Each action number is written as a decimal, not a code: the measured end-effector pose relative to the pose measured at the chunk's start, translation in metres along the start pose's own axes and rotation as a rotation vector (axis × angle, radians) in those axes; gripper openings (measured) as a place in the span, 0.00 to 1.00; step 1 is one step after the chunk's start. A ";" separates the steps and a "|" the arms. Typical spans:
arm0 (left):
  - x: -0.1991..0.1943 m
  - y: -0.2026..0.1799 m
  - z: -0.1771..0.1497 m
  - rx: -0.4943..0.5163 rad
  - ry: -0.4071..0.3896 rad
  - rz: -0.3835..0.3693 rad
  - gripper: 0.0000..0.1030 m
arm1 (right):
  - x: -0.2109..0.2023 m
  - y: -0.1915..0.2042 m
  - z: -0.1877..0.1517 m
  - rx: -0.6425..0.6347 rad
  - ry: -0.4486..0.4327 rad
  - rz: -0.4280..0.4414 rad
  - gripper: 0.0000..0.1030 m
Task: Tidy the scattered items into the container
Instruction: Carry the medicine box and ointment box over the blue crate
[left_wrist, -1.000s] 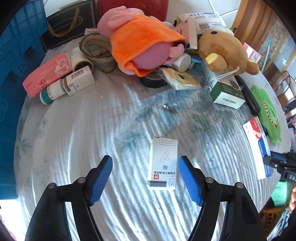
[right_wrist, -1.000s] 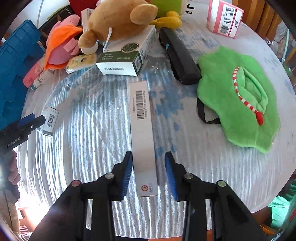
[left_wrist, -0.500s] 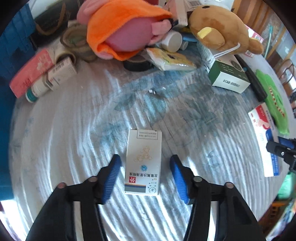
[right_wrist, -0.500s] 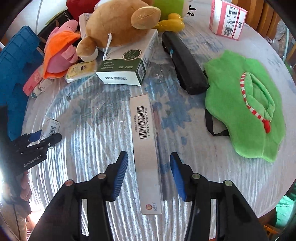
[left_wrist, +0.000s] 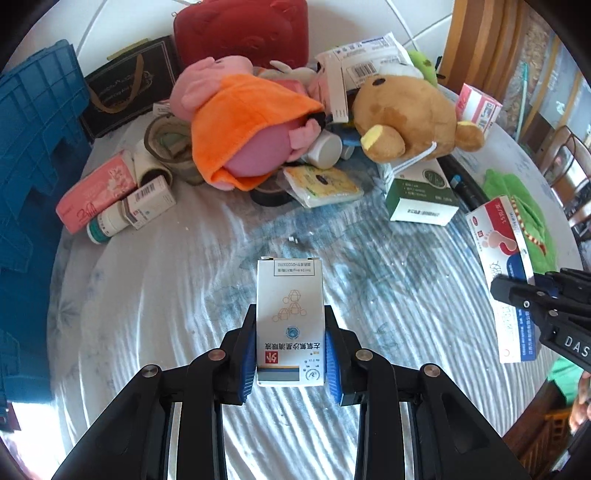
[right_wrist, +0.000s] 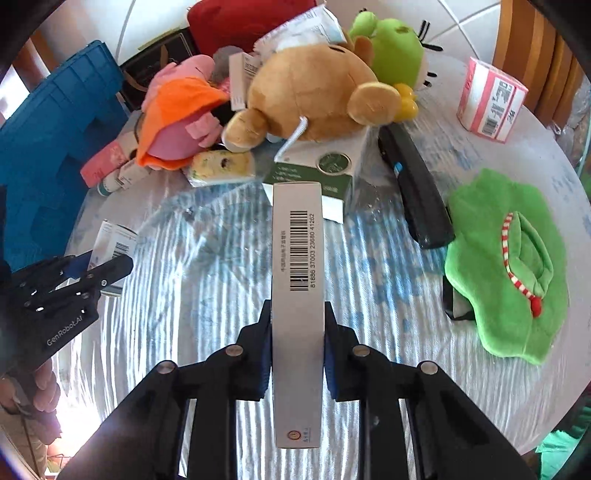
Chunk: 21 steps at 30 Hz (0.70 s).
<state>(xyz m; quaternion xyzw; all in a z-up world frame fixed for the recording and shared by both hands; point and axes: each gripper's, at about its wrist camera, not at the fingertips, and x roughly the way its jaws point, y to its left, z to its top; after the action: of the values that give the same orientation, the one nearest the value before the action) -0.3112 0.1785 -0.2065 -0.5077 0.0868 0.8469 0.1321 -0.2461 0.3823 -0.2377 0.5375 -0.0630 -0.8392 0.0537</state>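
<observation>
My left gripper (left_wrist: 290, 325) is shut on a small white medicine box (left_wrist: 290, 317) and holds it lifted above the table. It also shows at the left of the right wrist view (right_wrist: 110, 254). My right gripper (right_wrist: 297, 325) is shut on a long flat white box with a barcode (right_wrist: 297, 280); its red, white and blue face shows in the left wrist view (left_wrist: 506, 258). The blue crate (left_wrist: 33, 155) stands at the table's left edge, also in the right wrist view (right_wrist: 48, 147).
A pile at the back holds a pink plush in orange cloth (left_wrist: 243, 125), a brown bear (left_wrist: 402, 118), a green-white box (left_wrist: 421, 195), a pink packet (left_wrist: 96, 192) and a small bottle (left_wrist: 107, 221). A green plush mat (right_wrist: 506, 258) and black case (right_wrist: 417, 192) lie right.
Both grippers have closed on their boxes and lifted them off the table. The views have pulled back and up from the tabletop.
</observation>
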 end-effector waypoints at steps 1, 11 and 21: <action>-0.005 0.004 0.002 -0.004 -0.010 0.006 0.29 | -0.002 0.006 0.004 -0.014 -0.008 0.006 0.22; -0.064 0.044 -0.001 -0.075 -0.159 0.092 0.29 | -0.035 0.098 0.069 -0.199 -0.118 0.083 0.22; -0.195 0.131 0.019 -0.199 -0.433 0.257 0.29 | -0.128 0.247 0.144 -0.436 -0.366 0.190 0.22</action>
<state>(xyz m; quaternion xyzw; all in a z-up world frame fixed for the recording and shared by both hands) -0.2801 0.0324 -0.0237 -0.3101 0.0367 0.9499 -0.0113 -0.3186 0.1657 -0.0231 0.3449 0.0599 -0.9071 0.2337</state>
